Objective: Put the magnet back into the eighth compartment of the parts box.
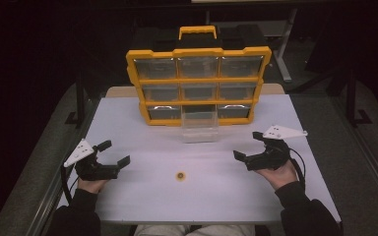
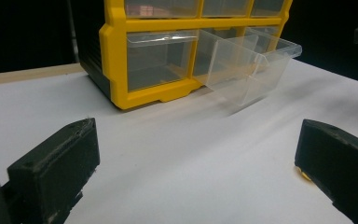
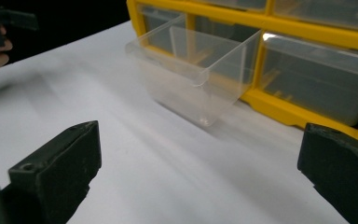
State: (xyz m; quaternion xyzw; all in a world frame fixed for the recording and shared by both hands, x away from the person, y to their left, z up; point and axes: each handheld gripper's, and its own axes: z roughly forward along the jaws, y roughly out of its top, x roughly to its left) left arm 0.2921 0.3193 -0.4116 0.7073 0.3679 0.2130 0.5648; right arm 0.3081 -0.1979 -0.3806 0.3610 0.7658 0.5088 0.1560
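Note:
A yellow organizer cabinet (image 1: 198, 78) with clear drawers stands at the back of the white table (image 1: 142, 196). Its bottom middle drawer (image 1: 200, 127) is pulled out toward me and looks empty; it is also the clear drawer (image 2: 247, 65) in the left gripper view and the clear drawer (image 3: 196, 70) in the right gripper view. A small round yellow-brown piece (image 1: 180, 176) lies on the table between my hands. My left gripper (image 1: 114, 153) rests open at the left, the right gripper (image 1: 249, 145) open at the right. Both hold nothing. The small piece (image 2: 304, 173) peeks out beside the left gripper's right jaw.
The cabinet (image 2: 154, 60) has a black back and a yellow carry handle (image 1: 197, 31) on top. Dark floor and table legs surround the table. A wooden edge (image 1: 123, 90) runs along the table's far side.

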